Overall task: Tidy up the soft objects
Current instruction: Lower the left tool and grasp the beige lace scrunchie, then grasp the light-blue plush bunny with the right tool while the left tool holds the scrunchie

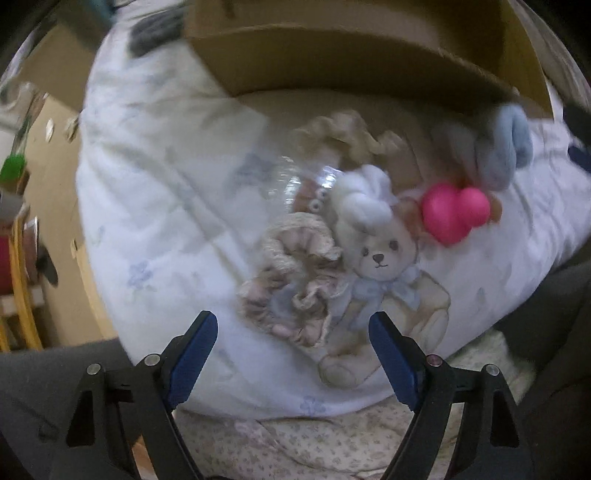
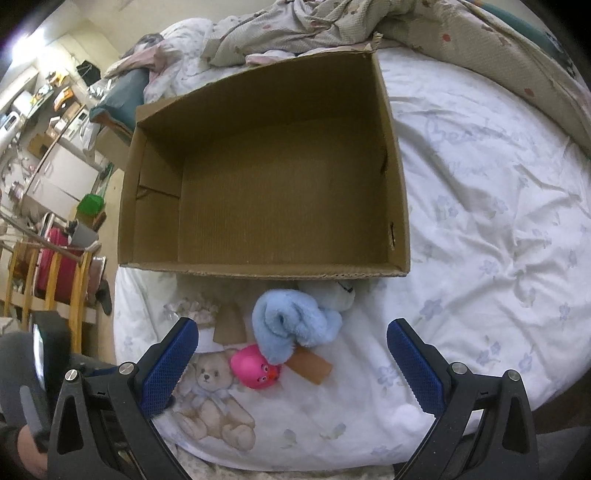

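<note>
An open, empty cardboard box (image 2: 400, 206) lies on the white bed sheet (image 2: 480, 221); its near wall also shows in the left wrist view (image 1: 332, 62). In front of it lie a light blue plush toy (image 2: 291, 321), a pink rubber toy (image 2: 253, 367) and brown pieces (image 2: 310, 363). In the left wrist view I see a beige frilly scrunchie (image 1: 295, 280), a white fluffy ball (image 1: 365, 201), the pink toy (image 1: 454, 212) and the blue plush (image 1: 506, 144). My left gripper (image 1: 293, 356) is open just before the scrunchie. My right gripper (image 2: 291, 363) is open above the toys.
A teddy bear print (image 2: 214, 398) is on the sheet. Crumpled bedding (image 2: 314, 26) lies behind the box. Shelves, a wooden rack (image 2: 48, 280) and clutter stand left of the bed. The bed's left edge (image 2: 118, 332) drops off near the toys.
</note>
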{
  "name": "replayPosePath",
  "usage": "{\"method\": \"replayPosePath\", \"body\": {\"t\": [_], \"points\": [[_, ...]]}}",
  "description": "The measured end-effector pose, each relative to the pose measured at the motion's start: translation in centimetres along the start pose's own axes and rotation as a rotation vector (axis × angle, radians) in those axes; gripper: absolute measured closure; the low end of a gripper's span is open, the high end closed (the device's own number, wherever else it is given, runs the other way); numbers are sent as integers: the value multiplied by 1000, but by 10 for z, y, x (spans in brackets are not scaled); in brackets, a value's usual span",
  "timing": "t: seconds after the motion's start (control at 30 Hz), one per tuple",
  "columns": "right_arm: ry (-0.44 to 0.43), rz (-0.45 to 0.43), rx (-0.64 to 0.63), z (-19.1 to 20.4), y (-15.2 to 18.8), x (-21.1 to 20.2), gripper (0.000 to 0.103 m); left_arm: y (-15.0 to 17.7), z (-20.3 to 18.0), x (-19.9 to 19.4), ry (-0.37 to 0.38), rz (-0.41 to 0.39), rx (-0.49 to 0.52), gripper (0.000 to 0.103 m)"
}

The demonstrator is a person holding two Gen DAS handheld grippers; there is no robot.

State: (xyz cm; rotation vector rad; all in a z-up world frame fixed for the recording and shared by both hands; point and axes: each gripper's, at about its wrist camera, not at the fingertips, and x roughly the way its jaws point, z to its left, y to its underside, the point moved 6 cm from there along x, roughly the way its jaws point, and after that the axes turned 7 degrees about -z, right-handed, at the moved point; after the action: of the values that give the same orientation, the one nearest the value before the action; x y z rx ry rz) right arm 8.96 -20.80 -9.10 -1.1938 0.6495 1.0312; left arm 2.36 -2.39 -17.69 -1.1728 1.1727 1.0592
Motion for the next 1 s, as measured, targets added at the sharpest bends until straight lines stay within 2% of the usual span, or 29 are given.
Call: {"method": "replayPosePath", "body": {"t": [0.03, 0.1, 0.13, 0.17, 0.23, 0.27, 0.3, 0.5, 0.6, 0.83, 0.9, 1.0], "points": [[-1, 0, -5, 1, 0, 0, 0, -2, -2, 3, -5, -2, 16, 29], [1, -2, -10, 2, 0, -1, 0, -9, -1, 10, -16, 0, 16, 50], [3, -2, -12, 1, 0, 0, 0, -11, 2, 12, -12, 3, -2, 57], [3, -1, -11, 1, 0, -1, 0, -14, 5, 12, 5, 4, -29, 62], [6, 3, -9, 1, 1, 0, 0, -19, 9, 5, 44, -1, -60, 62], [7, 4, -10, 1, 1, 0, 0, -21, 10, 0, 63, -13, -69, 69], [6, 8, -11, 1, 1, 0, 0, -21, 11, -3, 66, -22, -70, 83], [4, 8, -14, 0, 2, 1, 0, -16, 23, -23, 90, -7, -90, 85], [9, 14, -14, -1, 2, 1, 0, -9, 37, -37, 105, -12, -135, 85], [-2, 13, -1, -1, 2, 1, 0, -27, 75, -104, 171, -111, -240, 86], [-21, 20, 13, -2, 3, 1, 0, -31, 82, -112, 165, -132, -246, 86], [-81, 39, 72, -8, 5, 4, 0, -36, 83, -118, 99, -172, -252, 86]]}}
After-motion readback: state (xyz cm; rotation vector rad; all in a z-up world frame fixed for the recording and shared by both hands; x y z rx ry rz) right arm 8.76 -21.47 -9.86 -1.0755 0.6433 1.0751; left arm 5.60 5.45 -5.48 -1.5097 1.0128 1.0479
